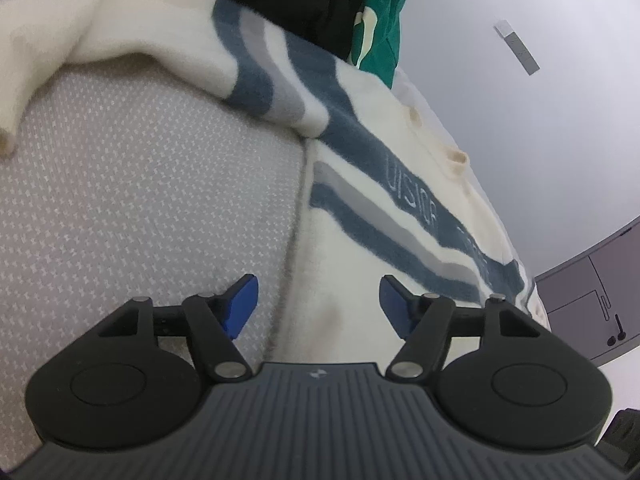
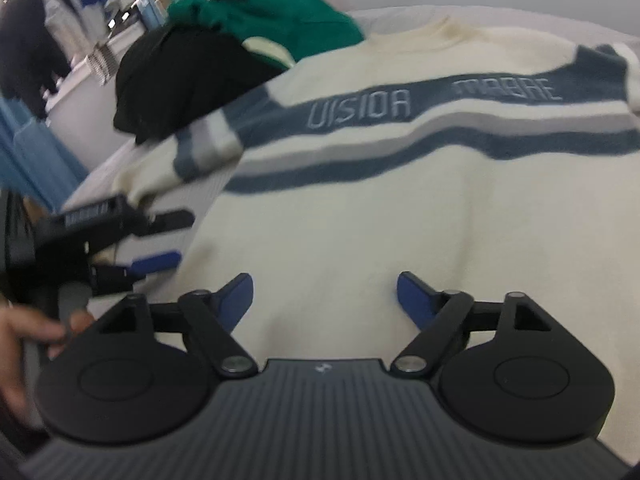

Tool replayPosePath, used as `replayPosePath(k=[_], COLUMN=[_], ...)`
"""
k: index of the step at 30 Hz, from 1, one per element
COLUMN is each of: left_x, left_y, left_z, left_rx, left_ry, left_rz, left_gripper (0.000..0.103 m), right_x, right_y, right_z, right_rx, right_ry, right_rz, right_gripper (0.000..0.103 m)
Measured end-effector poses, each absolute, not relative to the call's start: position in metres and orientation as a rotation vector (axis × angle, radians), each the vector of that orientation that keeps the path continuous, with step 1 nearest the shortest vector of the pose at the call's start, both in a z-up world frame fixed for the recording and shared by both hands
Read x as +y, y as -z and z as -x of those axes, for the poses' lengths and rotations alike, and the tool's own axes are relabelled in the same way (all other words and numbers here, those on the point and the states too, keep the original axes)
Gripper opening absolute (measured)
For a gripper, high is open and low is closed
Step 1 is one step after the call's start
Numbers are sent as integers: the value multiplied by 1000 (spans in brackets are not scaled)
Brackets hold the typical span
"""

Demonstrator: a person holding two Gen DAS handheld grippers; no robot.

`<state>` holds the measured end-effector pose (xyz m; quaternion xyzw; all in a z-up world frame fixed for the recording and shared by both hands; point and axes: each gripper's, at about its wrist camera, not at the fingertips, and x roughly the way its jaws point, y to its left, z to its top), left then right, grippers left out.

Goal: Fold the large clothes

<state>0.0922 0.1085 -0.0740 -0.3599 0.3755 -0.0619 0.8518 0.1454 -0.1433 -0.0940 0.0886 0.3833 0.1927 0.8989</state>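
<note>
A cream sweater (image 2: pixel 360 220) with blue and grey stripes and pale lettering lies spread flat on a grey patterned mattress (image 1: pixel 140 180). One sleeve (image 1: pixel 168 40) is folded out across the mattress. My left gripper (image 1: pixel 318 300) is open, its blue pads just above the sweater's (image 1: pixel 360 240) side edge with nothing between them. My right gripper (image 2: pixel 325 296) is open over the plain lower part of the sweater, holding nothing. In the right wrist view the left gripper (image 2: pixel 168 240) shows at the sweater's left edge, with a hand (image 2: pixel 24 332) on its grip.
A black garment (image 2: pixel 180 80) and a green one (image 2: pixel 272 12) are piled at the far side, touching the sweater's shoulder. A person in dark clothes (image 2: pixel 24 40) stands far left among blue furniture. A grey cabinet (image 1: pixel 592 292) stands beyond the mattress's edge.
</note>
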Motion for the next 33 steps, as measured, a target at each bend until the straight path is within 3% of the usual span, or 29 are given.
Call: replayPosePath(k=[7,9,12,14,17,24,33], left_x=[104,103,104,106,111,112,71], left_y=[76,77,77,76,76,82,108], left_z=[-101,-103,-104,-103,-101,-101,-99], left_rx=[806,807,806,795,766,738,857], left_ry=[134,137,140,146,174,244,389], left_rz=[740,741,749,762,809,897,967], left_gripper=[66,66,66,66,66,68,75], right_x=[-117,-109,-103,-107,-124,-160,-201], right_y=[108,118,125,120,110,98,121], right_z=[-143,-147,-145,-143,-149,-164,-194], right_rx=[789,818,818,800,799,788,838], right_ry=[-474,-477,-464,-447,-446,-427,-392], right_rz=[-8,41,125,142,36,-189,-454], right_gripper=[83,78,60,27,17,15,15])
